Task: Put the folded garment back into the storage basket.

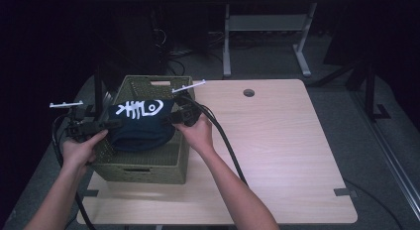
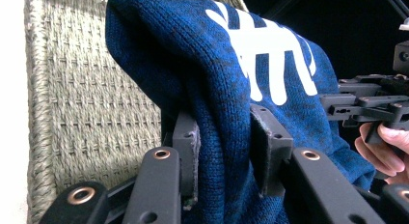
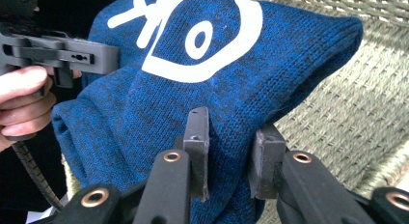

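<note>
Both grippers, the left gripper (image 2: 223,151) and the right gripper (image 3: 230,154), clamp folds of the blue knit garment (image 1: 140,125) stretched between them above the woven basket (image 1: 148,166), so lowering it in evenly before releasing looks like the next move.

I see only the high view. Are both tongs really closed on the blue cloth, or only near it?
Observer: Yes. In the left gripper view, the left tongs pinch a fold of the cloth between their pads.
Operator: And the right one?
Observer: The right tongs also clamp a fold between their pads.
Operator: What is behind the cloth?
Observer: The woven wall of the basket, close behind it.
</note>
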A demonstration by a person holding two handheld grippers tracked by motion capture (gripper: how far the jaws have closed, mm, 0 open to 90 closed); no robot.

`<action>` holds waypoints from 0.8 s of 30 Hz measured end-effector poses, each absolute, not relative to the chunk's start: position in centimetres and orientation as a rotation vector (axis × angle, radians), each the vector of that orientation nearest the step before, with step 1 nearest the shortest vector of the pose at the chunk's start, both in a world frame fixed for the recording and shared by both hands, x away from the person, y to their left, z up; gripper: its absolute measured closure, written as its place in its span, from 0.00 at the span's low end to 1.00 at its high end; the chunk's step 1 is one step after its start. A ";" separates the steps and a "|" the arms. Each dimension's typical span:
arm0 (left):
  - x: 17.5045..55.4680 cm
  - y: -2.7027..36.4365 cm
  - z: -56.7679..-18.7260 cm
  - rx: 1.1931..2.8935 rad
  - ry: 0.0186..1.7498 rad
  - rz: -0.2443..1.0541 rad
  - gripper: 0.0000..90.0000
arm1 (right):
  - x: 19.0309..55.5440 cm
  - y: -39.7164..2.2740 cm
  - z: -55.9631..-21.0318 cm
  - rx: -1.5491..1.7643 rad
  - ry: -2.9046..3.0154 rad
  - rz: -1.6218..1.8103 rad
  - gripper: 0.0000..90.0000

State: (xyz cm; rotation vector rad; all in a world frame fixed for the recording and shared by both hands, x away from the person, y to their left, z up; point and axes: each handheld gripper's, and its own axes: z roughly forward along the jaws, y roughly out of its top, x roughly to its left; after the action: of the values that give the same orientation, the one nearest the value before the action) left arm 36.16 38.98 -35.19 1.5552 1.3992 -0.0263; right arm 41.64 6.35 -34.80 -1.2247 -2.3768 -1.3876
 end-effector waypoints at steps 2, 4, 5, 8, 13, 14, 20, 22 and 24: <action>36.3 38.8 -35.4 1.569 1.405 -0.025 0.75 | 41.7 6.3 -35.1 -1.229 -2.380 -1.385 0.81; 36.4 38.7 -35.4 1.575 1.406 -0.024 0.75 | 41.8 6.3 -35.4 -1.237 -2.378 -1.375 0.81; 36.4 38.7 -35.5 1.580 1.408 -0.022 0.75 | 41.8 6.3 -35.5 -1.240 -2.381 -1.370 0.81; 36.6 38.5 -35.6 1.589 1.412 -0.022 0.74 | 41.8 6.3 -35.7 -1.248 -2.386 -1.361 0.80; 36.9 38.3 -36.0 1.601 1.423 -0.025 0.73 | 41.8 6.3 -36.1 -1.257 -2.400 -1.346 0.79; 36.9 38.3 -36.0 1.603 1.427 -0.026 0.73 | 41.8 6.4 -36.2 -1.257 -2.407 -1.343 0.79; 37.1 38.2 -36.3 1.623 1.433 -0.021 0.73 | 41.8 6.5 -36.8 -1.264 -2.427 -1.326 0.78; 37.2 38.2 -36.3 1.634 1.430 -0.021 0.73 | 41.7 6.5 -36.9 -1.269 -2.434 -1.320 0.78; 37.2 38.1 -36.4 1.637 1.434 -0.022 0.73 | 41.7 6.5 -37.0 -1.269 -2.437 -1.318 0.78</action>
State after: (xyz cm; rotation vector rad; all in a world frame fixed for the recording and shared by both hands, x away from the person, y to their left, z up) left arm 37.20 38.12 -36.37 1.6366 1.4343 -0.0218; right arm 41.70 6.48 -36.96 -1.2694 -2.4370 -1.3176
